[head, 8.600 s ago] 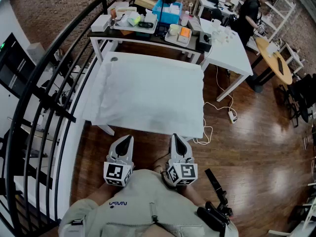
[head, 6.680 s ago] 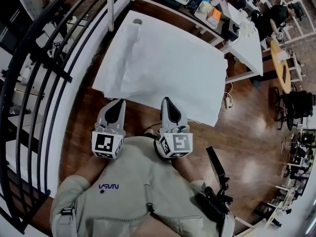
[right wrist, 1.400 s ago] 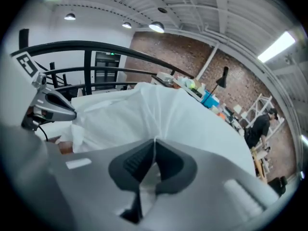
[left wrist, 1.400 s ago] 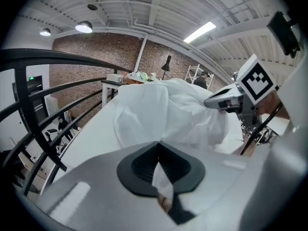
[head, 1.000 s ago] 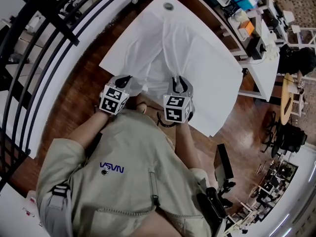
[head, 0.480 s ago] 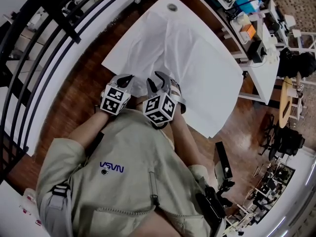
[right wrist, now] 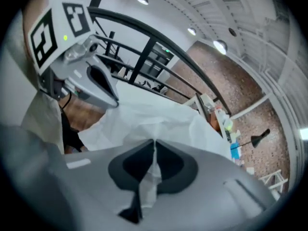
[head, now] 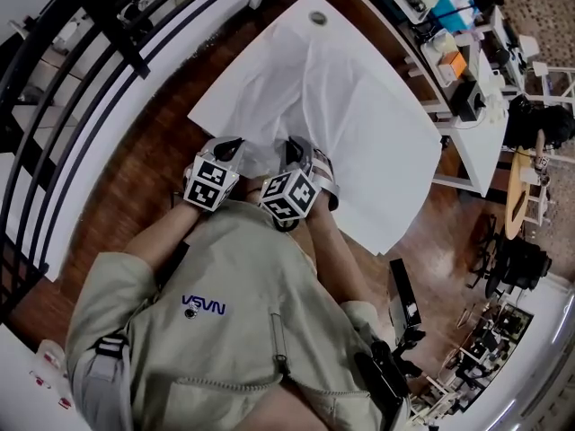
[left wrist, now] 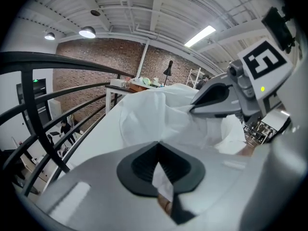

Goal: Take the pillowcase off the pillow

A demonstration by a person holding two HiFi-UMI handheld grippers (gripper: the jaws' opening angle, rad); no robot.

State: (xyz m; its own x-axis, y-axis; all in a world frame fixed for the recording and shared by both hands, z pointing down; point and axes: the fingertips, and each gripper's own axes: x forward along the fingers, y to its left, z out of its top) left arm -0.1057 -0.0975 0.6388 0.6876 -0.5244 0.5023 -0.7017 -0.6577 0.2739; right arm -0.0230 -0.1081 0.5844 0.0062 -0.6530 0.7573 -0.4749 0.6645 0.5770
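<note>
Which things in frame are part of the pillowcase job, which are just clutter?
Job: pillowcase; left gripper, shut on its fabric; right gripper, jaws just closed on it too.
Lying about: orange box, black railing, round wooden table.

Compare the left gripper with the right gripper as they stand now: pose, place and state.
Roll: the left gripper sits level, while the right gripper is rolled onto its side.
Place: the left gripper bites the pillowcase nearer the near-edge corner; the right gripper bites further along that edge.
Timing: the right gripper's jaws have just closed, while the left gripper's jaws are simply shut.
Shared: both pairs of jaws pinch white pillowcase fabric.
</note>
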